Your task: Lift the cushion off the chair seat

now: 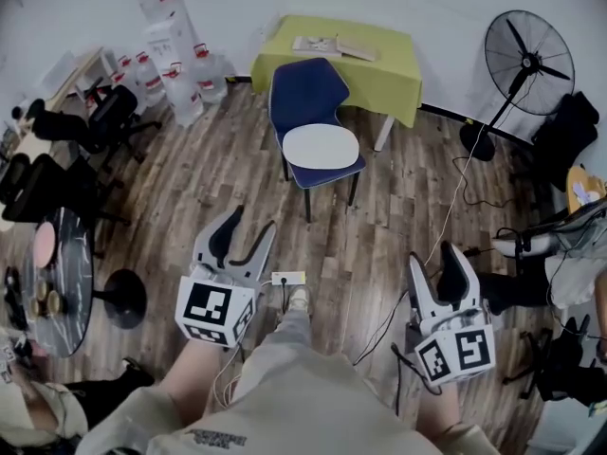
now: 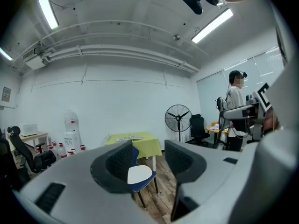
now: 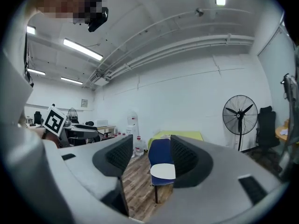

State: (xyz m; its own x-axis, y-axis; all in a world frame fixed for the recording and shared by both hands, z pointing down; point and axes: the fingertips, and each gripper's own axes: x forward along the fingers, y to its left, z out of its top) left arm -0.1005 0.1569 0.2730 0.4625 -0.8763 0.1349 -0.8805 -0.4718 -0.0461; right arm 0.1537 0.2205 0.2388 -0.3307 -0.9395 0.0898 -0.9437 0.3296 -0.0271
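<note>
Left gripper: the left gripper (image 1: 252, 222) is standing roughly half open, gripping nothing, well short of the chair (image 1: 304, 91).
Cushion: the white cushion (image 1: 321, 146) is lying flat on the blue seat, ahead of both tools.
Right gripper: the right gripper (image 1: 432, 254) is likewise standing half open and empty, well apart from the chair.
Approach: judging from here, each tool should be heading for its own side edge, closing only once its pads straddle the rim, then lifting evenly.
</note>
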